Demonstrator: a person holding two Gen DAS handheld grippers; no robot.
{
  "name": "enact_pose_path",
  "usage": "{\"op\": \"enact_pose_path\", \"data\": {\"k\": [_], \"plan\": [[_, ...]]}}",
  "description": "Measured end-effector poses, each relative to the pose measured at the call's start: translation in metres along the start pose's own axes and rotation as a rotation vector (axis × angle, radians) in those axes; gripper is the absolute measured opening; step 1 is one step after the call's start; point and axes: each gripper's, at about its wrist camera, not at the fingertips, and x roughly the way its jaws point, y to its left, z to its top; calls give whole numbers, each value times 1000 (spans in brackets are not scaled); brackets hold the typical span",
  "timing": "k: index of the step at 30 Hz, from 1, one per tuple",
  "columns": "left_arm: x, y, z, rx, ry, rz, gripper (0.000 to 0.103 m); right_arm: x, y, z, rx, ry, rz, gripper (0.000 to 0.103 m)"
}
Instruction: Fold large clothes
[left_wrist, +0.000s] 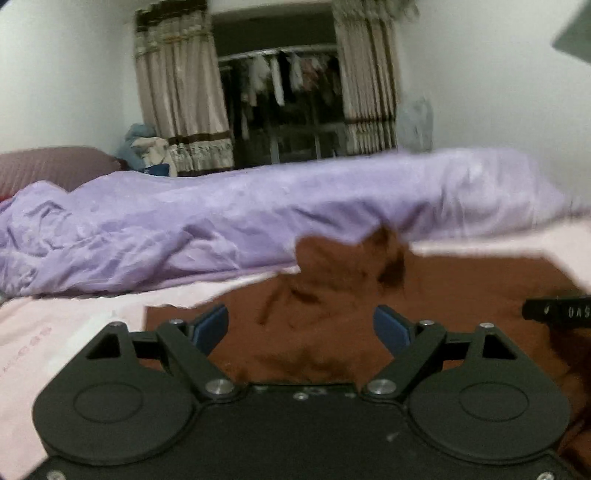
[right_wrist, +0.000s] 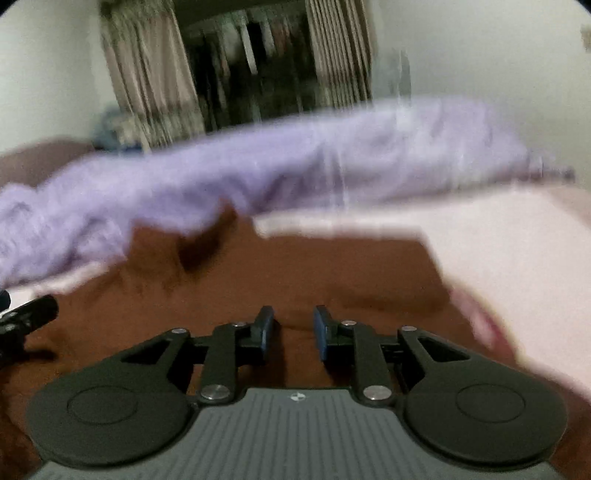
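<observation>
A large brown garment (left_wrist: 424, 295) lies spread on the pale pink bed sheet (left_wrist: 55, 332). It also shows in the right wrist view (right_wrist: 295, 266), blurred. My left gripper (left_wrist: 300, 326) is open wide, just above the garment's near part, holding nothing. My right gripper (right_wrist: 293, 328) is open with a narrower gap, low over the garment, with no cloth between its blue pads (right_wrist: 322, 328). The tip of the right gripper (left_wrist: 557, 312) shows at the right edge of the left wrist view. The left gripper (right_wrist: 26, 317) shows at the left edge of the right wrist view.
A crumpled purple duvet (left_wrist: 258, 206) lies across the bed behind the garment, and it also shows in the right wrist view (right_wrist: 258, 170). A mauve pillow (left_wrist: 51, 166) sits at far left. Curtains (left_wrist: 181, 92) and a dark window with hanging clothes (left_wrist: 280, 96) are behind.
</observation>
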Motion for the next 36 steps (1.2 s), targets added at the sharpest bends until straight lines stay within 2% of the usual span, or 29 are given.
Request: {"op": "enact_pose_path", "data": {"k": [1, 3, 8, 12, 17, 20, 22, 23, 25, 28, 32, 33, 36], "plan": [[11, -6, -5, 31, 25, 8, 88, 1, -2, 1, 2, -1, 4, 26], [37, -11, -17, 63, 145, 8, 90, 1, -5, 3, 27, 8, 18, 26], [44, 2, -20, -19, 164, -41, 91, 0, -2, 0, 21, -1, 5, 26], [37, -3, -19, -10, 118, -25, 90, -15, 7, -3, 11, -57, 10, 28], [-4, 3, 0, 3, 20, -7, 90, -35, 34, -2, -87, -138, 35, 28], [-6, 15, 7, 7, -37, 67, 90, -29, 38, -2, -94, -106, 43, 28], [8, 23, -3, 7, 8, 115, 90, -6, 32, -6, -67, 6, 15, 26], [21, 25, -11, 27, 58, 126, 90, 3, 29, -8, -61, 37, 23, 25], [49, 26, -20, 32, 208, 83, 92, 3, 34, -7, -114, 43, 4, 20], [42, 31, -18, 4, 171, 82, 92, 0, 34, -10, -108, 31, 4, 20], [29, 36, -12, -5, 130, 63, 91, -14, 19, -5, -38, -26, 63, 20], [21, 42, -6, -10, 96, 53, 91, -19, 14, -2, -23, -54, 56, 20], [0, 57, 5, -49, -7, 86, 91, -29, 1, 8, -11, -107, -45, 21]]}}
